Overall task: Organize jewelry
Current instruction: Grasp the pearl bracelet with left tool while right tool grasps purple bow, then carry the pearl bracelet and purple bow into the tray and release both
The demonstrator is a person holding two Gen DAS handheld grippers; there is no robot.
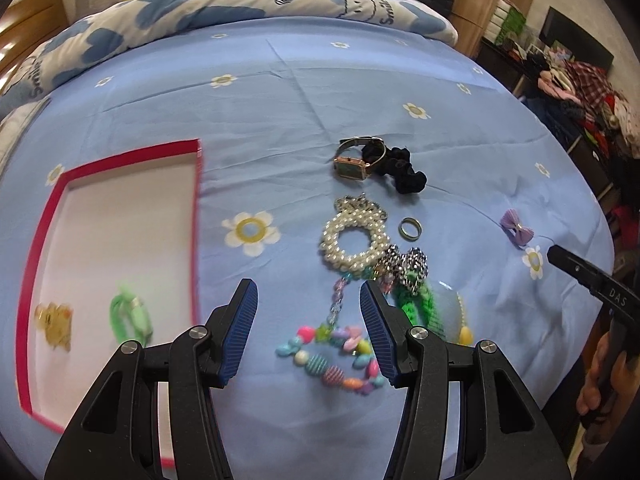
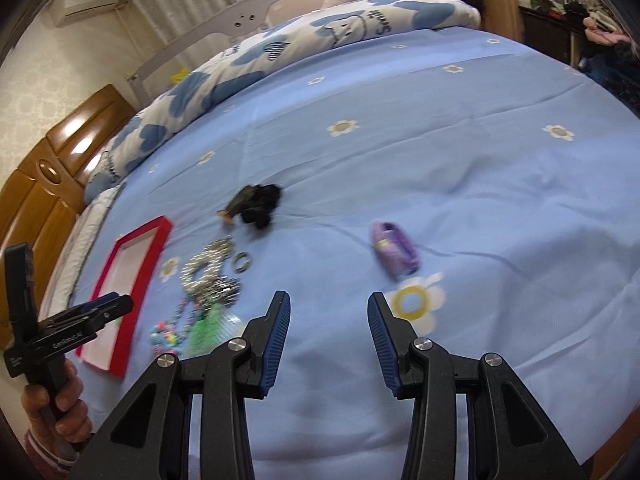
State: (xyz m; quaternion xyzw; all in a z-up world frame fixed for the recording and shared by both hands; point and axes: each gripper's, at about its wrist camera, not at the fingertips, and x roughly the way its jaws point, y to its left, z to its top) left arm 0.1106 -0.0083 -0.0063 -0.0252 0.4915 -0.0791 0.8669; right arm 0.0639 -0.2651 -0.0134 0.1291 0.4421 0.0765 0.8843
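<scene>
On the bed [image 1: 360,92], both grippers, left [image 1: 308,328] and right [image 2: 328,336], gape empty; centre the left over the beads [image 1: 332,360] near the tray [image 1: 196,216].

The sheet [image 1: 360,92] is pale blue, dotted with white, yellow-centred flowers. The tray [image 1: 36,280] at nine o'clock is red-rimmed, white inside. The scrunchie [image 1: 404,172] at twelve is black; the bow [image 1: 517,227] at three is striped lilac.

Blue flowered bed sheet [image 1: 320,92], folded quilt [image 2: 248,60], wooden wardrobe [image 2: 44,184], wall air conditioner [image 2: 88,2].
</scene>
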